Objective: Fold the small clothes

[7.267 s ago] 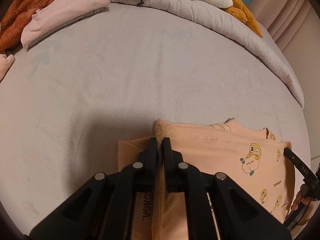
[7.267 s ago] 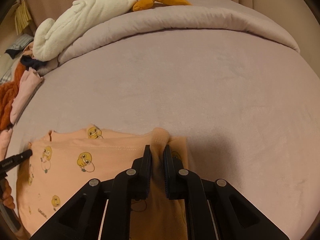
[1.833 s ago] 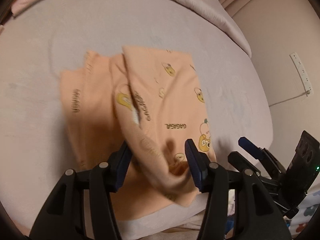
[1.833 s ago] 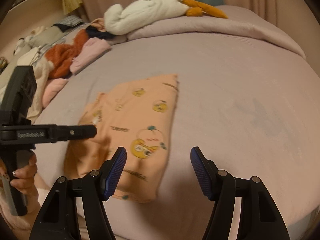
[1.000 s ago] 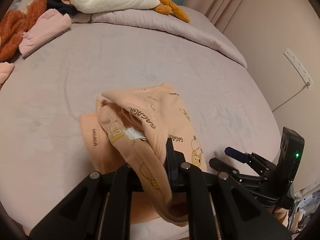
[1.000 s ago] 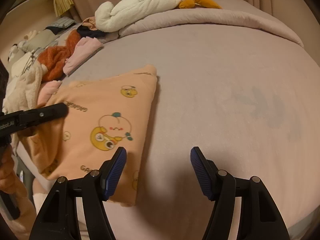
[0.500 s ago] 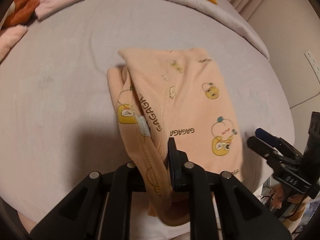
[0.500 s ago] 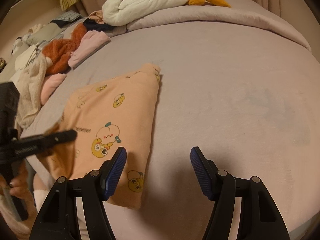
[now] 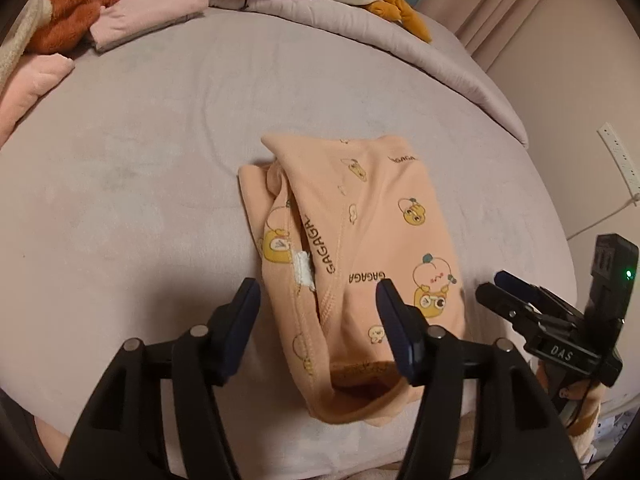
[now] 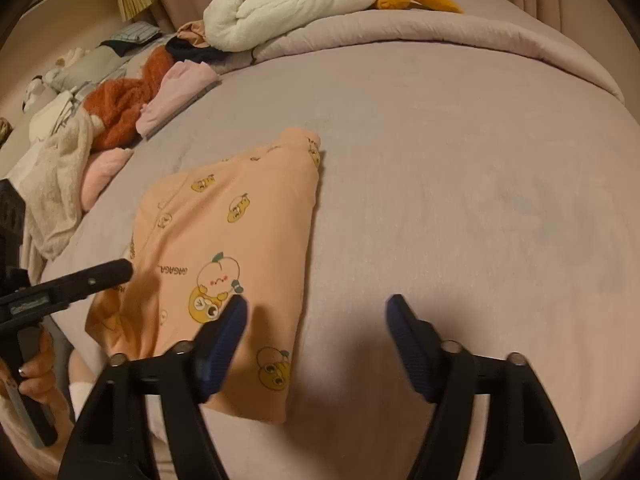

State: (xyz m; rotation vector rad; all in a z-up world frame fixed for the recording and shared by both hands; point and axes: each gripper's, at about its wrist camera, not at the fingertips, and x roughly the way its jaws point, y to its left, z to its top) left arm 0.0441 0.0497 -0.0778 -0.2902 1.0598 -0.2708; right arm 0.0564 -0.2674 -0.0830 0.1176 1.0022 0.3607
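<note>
Left gripper jaws opening, letting the folded shirt settle on the bed near its edge; right gripper jaws opening too, gripping nothing, hovering beside the shirt.

ahead of my tool i see a bed under a mauve sheet, its rolled duvet along the far edge. pink curtains hang beyond it, right of the tool. a beige wall carries a white power strip. dim, warm light.
</note>
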